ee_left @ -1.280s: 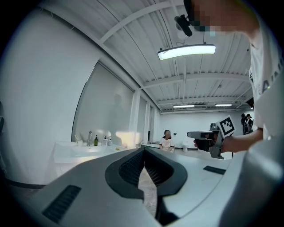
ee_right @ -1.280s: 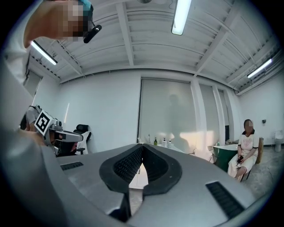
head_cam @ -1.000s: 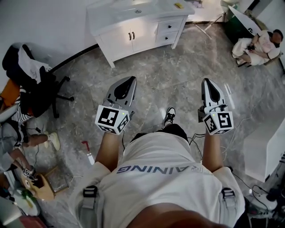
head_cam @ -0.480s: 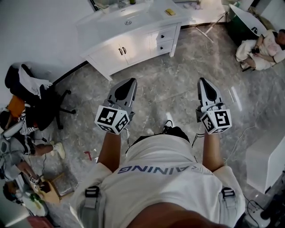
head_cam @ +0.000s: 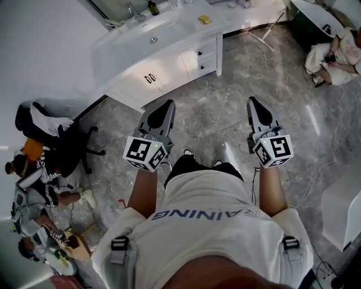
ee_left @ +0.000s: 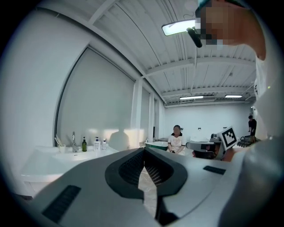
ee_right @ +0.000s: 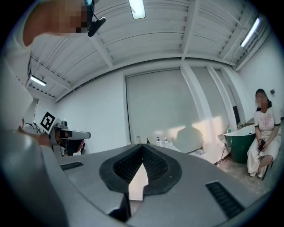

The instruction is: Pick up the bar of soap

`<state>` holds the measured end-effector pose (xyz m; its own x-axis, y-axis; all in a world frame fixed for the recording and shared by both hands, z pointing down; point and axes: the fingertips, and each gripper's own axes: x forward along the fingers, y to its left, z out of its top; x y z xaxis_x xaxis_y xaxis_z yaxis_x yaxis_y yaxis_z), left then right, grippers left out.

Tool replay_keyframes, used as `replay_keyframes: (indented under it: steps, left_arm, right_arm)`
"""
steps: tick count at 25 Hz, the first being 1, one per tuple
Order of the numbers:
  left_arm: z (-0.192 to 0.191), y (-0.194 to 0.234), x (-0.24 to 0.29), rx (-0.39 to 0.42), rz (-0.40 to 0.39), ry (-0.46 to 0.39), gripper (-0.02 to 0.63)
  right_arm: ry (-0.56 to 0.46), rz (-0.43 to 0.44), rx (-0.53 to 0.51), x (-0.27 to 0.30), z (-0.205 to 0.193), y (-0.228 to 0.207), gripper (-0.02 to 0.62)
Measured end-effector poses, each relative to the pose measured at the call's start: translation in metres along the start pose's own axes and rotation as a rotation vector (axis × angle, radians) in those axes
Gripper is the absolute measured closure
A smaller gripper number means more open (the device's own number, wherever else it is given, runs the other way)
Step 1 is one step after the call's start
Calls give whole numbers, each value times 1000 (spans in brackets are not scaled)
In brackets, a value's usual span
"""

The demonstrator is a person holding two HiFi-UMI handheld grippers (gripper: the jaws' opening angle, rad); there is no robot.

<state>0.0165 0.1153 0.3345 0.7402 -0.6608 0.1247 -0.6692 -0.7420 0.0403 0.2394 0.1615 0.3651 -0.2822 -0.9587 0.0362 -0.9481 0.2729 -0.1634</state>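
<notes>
Soap (head_cam: pixel 205 19): yellow bar on top of the white bench (head_cam: pixel 183 29), right of the sink (head_cam: pixel 151 38), against the far wall. Dark bottle (head_cam: pixel 153 8) sits at the far edge behind the sink.

Left hand-held gripper (head_cam: pixel 165 105): jaws pressed together, nothing between them. Held out in front of the person over the grey floor (head_cam: pixel 214 113), tip pointing toward the bench's near edge.

Right hand-held gripper (head_cam: pixel 251 101): jaws also pressed together, empty. Level with the left one, over the floor, right of the bench's drawer end.

Soap vs the two: well apart from both, farther away and up on the bench. Laterally it falls between the two tips. Neither touches the bench.

Left gripper view: closed jaws (ee_left: pixel 143 153) in the foreground, bench off to the left with a green bottle (ee_left: pixel 84 144) and white pump bottles (ee_left: pixel 96 143). Soap can't be made out there.

Right gripper view: closed jaws (ee_right: pixel 142 148), small bottles (ee_right: pixel 158 142) just above the tip line. Soap not distinguishable there either.

A seated person (head_cam: pixel 338 53) is at far right, an office chair (head_cam: pixel 59 144) at left.
</notes>
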Motion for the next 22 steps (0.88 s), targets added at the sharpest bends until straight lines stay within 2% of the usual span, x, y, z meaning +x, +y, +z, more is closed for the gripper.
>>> replay_keyframes:
  steps: [5,10,16,22]
  left_arm:
    - [-4,18,42,10,-27,6,598]
    - [-1,57,85,-17,-55,-30,598]
    - [6,130,129,-23,-83,-56,597]
    - [7,231,160,-49,-63,-42,597]
  right_arm:
    - [10,-12,0,27,-8,-25,583]
    - [24,-38,-37,74,-1,-44,583]
    - [70,-45,-69,166,6,-54,583]
    - [98,-18,-108,275,15,-33,583]
